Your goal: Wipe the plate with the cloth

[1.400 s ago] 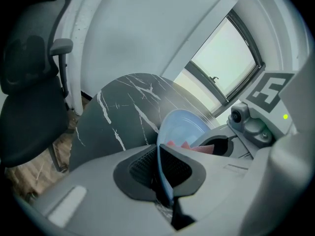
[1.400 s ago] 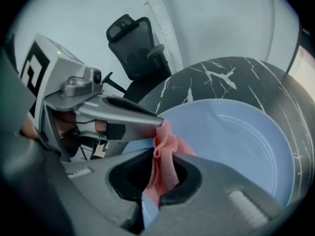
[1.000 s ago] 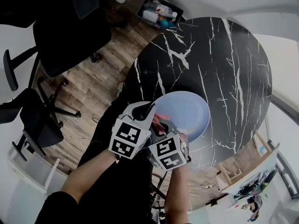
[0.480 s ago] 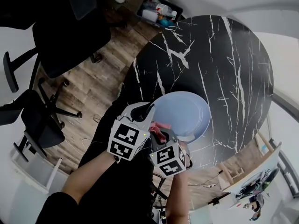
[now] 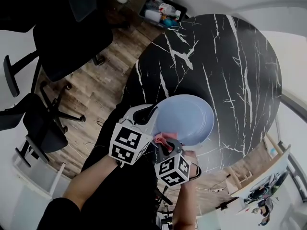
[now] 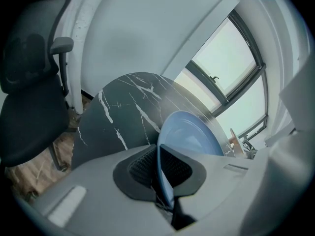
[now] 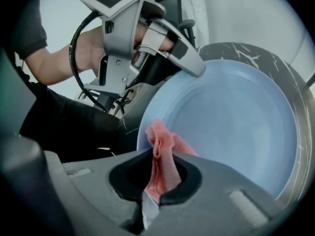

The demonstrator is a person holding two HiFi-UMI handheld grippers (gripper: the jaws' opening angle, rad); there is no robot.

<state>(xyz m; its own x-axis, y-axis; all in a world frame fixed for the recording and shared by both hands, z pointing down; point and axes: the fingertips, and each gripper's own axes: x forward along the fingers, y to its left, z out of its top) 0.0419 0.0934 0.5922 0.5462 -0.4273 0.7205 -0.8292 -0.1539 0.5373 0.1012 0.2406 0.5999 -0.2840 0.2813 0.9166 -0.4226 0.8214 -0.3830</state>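
A pale blue plate (image 5: 187, 116) hangs tilted over the near edge of the black marble table (image 5: 230, 56). My left gripper (image 5: 149, 120) is shut on the plate's near-left rim; in the left gripper view the plate (image 6: 189, 136) stands edge-on between the jaws of the left gripper (image 6: 165, 178). My right gripper (image 5: 167, 145) is shut on a pink cloth (image 5: 160, 138), which lies against the plate's near rim. In the right gripper view the right gripper (image 7: 157, 181) pinches the bunched cloth (image 7: 165, 154) at the lower left of the plate (image 7: 231, 127), below the left gripper (image 7: 162, 38).
Black office chairs (image 5: 62, 37) stand on the wooden floor (image 5: 100, 85) to the left. A dark bin of bottles (image 5: 160, 11) sits on the floor beyond the table. A wooden stand (image 5: 235, 178) is at the lower right.
The right gripper with the cloth has slid toward the left and nearer along the plate's near rim. The left gripper and plate have barely moved.
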